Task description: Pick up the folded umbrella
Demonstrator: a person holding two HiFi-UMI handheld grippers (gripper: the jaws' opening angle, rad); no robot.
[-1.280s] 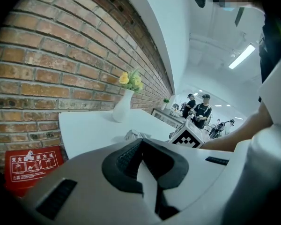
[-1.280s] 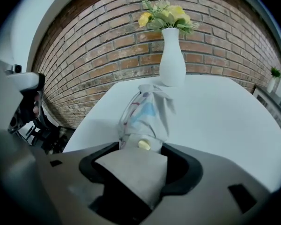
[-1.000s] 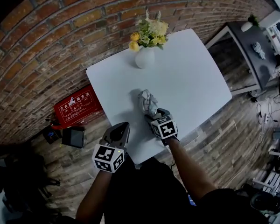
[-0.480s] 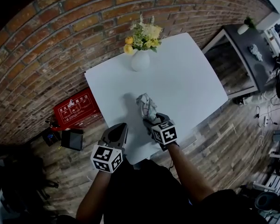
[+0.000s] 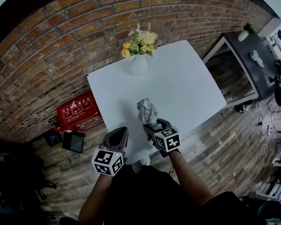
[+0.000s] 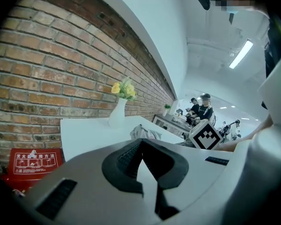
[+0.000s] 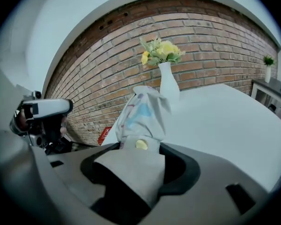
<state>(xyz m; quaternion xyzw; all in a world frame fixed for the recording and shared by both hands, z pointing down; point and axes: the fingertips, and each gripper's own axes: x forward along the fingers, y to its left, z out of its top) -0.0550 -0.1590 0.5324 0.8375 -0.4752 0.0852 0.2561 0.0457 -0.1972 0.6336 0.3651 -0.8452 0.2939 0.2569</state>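
Observation:
The folded umbrella point(image 5: 147, 111), pale grey with faint coloured print, is in my right gripper point(image 5: 153, 124), which is shut on its lower end near the table's front edge. In the right gripper view the umbrella point(image 7: 143, 114) stands up out of the jaws of that gripper point(image 7: 136, 170), with a small yellow button showing at the grip. It hangs above the white table point(image 5: 192, 78). My left gripper point(image 5: 120, 136) is at the front edge to the left, shut with nothing in it. In the left gripper view that gripper point(image 6: 143, 172) has its pads together, with the umbrella point(image 6: 143, 132) beyond.
A white vase of yellow flowers point(image 5: 138, 62) stands at the table's far edge against the brick wall. A red box point(image 5: 77, 110) and a black item point(image 5: 73, 140) sit on the floor at left. A grey side table point(image 5: 253, 60) stands to the right.
My right gripper has risen with the umbrella, which now stands more upright off the table. The left gripper has shifted only a little.

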